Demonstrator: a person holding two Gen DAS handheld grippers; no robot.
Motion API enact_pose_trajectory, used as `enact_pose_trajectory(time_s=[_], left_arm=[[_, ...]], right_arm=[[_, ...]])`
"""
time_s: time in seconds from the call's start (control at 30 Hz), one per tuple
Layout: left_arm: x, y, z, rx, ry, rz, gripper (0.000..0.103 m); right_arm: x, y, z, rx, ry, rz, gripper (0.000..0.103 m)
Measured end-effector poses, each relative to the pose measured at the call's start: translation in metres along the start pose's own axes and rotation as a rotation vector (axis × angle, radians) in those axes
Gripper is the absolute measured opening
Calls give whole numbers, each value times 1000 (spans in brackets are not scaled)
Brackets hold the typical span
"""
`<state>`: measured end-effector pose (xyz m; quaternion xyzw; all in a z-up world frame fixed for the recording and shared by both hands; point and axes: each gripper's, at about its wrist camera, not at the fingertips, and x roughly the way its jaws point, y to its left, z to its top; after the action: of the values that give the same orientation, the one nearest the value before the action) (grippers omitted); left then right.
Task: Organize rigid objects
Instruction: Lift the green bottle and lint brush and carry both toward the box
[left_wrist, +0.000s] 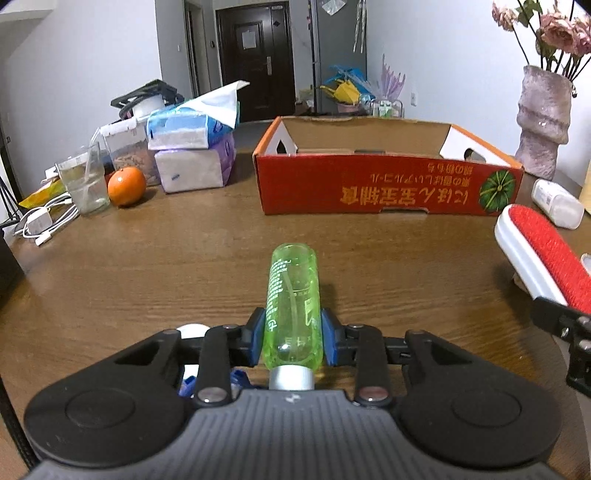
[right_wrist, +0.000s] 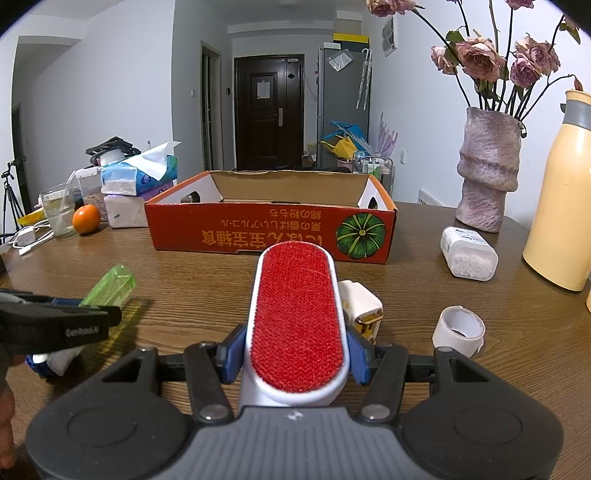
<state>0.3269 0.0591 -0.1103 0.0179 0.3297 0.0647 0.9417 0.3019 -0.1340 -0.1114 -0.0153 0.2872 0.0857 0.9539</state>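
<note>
Two tongs work over a round-edged wooden surface (left_wrist: 147, 266) with dark, visible grain. At the surface's left edge lie white chargers and cables (left_wrist: 40, 221), a clear glass with a straw (left_wrist: 86, 184), a smooth orange (left_wrist: 126, 185) and stacked soft tissue packs (left_wrist: 194, 155). Between that clutter and the box the wood is bare, and open room also lies before the box's near wall.

The left tongs (left_wrist: 293, 338) are closed on a translucent green cylindrical spray bottle (left_wrist: 291, 306), blue pads pressing its sides near the silver collar, its flat base pointing toward the box. Toward the far edge sits a shallow red cardboard box (right_wrist: 269, 232) printed with a green pumpkin, its brown inside open.

The right tongs (right_wrist: 295, 352) are clamped at moderate width on a lint brush (right_wrist: 297, 317), an oval of red fuzzy fabric in a white plastic frame. Just beyond it lies a white plug adapter (right_wrist: 360, 299), then a white tape roll (right_wrist: 458, 328). A white lidded jar of beads (right_wrist: 469, 251) lies on its side nearer the right edge, beside a rough mauve vase of dried roses (right_wrist: 487, 173) and a cream flask (right_wrist: 561, 199).
</note>
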Motion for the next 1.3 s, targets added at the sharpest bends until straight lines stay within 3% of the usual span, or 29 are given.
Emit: enact_pose_trajectory(time_s=[0.5, 1.3], left_arm=[[0, 8, 25, -24, -54, 1, 32], [6, -11, 68, -47, -92, -58, 32]], right_arm=[[0, -5, 5, 17, -20, -1, 55], [14, -20, 52, 37, -77, -15, 55]])
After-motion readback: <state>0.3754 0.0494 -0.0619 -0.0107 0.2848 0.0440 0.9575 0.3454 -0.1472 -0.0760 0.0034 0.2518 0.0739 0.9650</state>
